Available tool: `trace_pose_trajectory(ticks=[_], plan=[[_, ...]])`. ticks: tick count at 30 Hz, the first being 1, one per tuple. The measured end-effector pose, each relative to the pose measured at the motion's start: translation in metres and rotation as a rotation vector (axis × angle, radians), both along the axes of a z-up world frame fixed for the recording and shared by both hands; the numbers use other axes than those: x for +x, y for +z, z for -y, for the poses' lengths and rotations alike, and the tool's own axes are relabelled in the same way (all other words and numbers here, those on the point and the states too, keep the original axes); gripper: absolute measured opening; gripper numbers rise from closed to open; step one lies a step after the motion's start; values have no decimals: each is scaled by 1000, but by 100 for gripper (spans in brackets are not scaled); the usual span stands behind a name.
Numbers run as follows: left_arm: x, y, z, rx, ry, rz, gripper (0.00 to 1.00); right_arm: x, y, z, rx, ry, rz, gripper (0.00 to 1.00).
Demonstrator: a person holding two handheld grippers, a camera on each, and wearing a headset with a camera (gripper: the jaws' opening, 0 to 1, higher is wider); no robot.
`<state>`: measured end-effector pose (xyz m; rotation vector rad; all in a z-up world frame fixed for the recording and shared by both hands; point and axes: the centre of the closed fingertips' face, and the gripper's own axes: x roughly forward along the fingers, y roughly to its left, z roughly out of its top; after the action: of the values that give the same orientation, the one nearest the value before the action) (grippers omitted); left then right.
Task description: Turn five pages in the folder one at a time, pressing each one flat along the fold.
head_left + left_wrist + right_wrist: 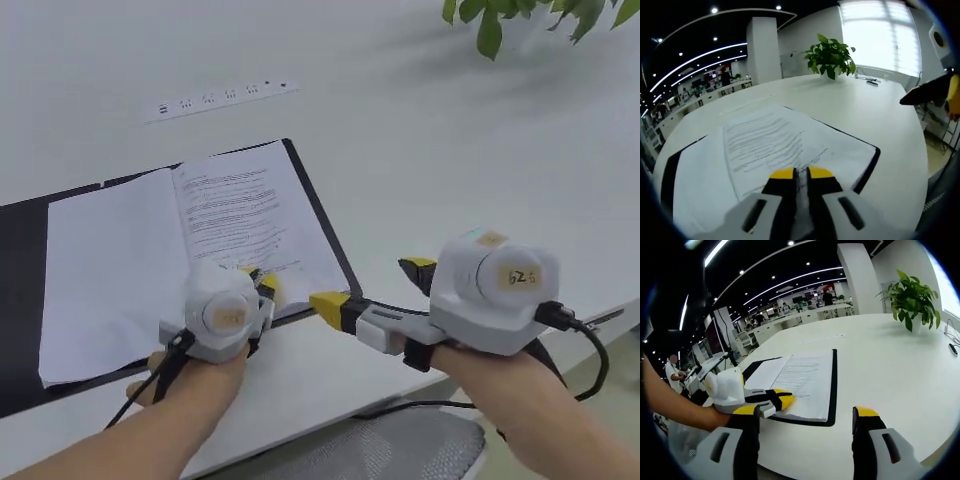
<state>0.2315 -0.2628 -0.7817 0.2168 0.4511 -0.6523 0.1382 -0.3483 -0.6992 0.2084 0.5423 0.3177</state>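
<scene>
One folder (236,208) under L claw (268,287)

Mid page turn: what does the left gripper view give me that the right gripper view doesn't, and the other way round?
Left gripper view: the left claw from behind, jaws shut at the near edge of the printed page, print lines close up; whether a sheet is pinched is unclear. Right gripper view: the right claw wide open over the white table, off the folder, and the left claw seen from its side. Both: the open folder, the printed page and the potted plant.
</scene>
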Motion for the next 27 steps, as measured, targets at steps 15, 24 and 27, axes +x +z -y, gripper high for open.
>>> trace_pose_trajectory(ticks=[15,24,27], plan=[[4,0,-1,-120,82,-129,0,5,-6,-3,10,1,-16,72],[6,0,-3,-238,117,-228,0,18,-15,-14,39,47,-46,62],[7,0,-3,-243,110,-236,0,24,-19,-22,69,65,-66,56]])
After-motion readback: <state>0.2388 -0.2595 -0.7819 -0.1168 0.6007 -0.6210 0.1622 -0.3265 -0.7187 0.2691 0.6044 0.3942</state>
